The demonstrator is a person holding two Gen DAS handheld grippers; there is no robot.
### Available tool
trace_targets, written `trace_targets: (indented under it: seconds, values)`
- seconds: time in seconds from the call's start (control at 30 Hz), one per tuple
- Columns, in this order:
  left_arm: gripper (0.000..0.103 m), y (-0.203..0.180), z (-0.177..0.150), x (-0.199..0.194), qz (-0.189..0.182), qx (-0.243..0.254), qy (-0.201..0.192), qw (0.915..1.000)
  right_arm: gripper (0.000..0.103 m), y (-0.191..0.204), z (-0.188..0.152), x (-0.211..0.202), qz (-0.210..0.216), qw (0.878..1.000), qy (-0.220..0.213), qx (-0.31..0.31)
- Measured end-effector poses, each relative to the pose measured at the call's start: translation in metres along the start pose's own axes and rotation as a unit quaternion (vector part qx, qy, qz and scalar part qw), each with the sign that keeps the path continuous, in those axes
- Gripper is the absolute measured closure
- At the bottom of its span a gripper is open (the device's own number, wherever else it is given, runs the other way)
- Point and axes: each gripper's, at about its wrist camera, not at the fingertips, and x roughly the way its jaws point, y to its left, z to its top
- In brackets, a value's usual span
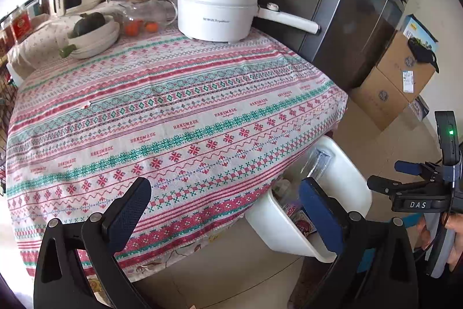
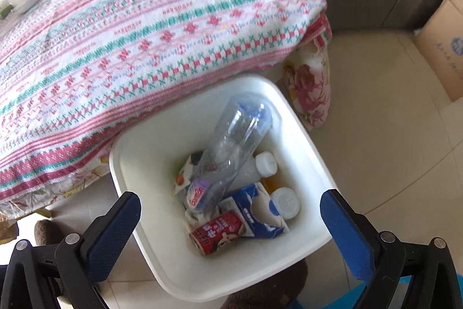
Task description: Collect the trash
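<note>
Both grippers: your left gripper (image 1: 222, 204) and right gripper (image 2: 230, 215) gape wide, empty.
Bin: white plastic trash bin (image 2: 292, 118), clear plastic bottle (image 2: 231, 146) poking toward 12 o'clock.

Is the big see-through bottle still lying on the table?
No, the clear plastic bottle is leaning inside the white plastic trash bin on the floor, on top of cartons and a red can.

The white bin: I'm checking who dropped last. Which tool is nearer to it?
Right. The right tool hangs open directly over the white bin, above the trash inside. The left tool hangs open over the tablecloth's edge, beside the bin.
</note>
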Motion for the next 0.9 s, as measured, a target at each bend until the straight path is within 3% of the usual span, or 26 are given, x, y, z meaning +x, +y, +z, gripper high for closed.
trace_targets:
  seconds: [0.2,0.47,0.67,0.9]
  values:
    - [0.0,0.002,-0.013,-0.032,0.014,-0.041,-0.024,0.9988,0.001,0.009,-0.009,-0.045,0.012,0.996,-0.085,0.01]
    - [0.0,-0.002,-0.031,-0.074,0.054,-0.064,-0.069,0.9941,0.001,0.035,-0.046,-0.108,0.012,0.979,-0.202,0.004]
    - [0.0,-0.019,-0.041,-0.102,0.098,-0.049,-0.11,0.9879,0.001,0.044,-0.07,-0.135,0.007,0.966,-0.258,0.0]
    - [0.0,-0.031,-0.049,-0.118,0.114,-0.05,-0.138,0.9825,0.001,0.054,-0.078,-0.148,-0.011,0.954,-0.3,-0.006]
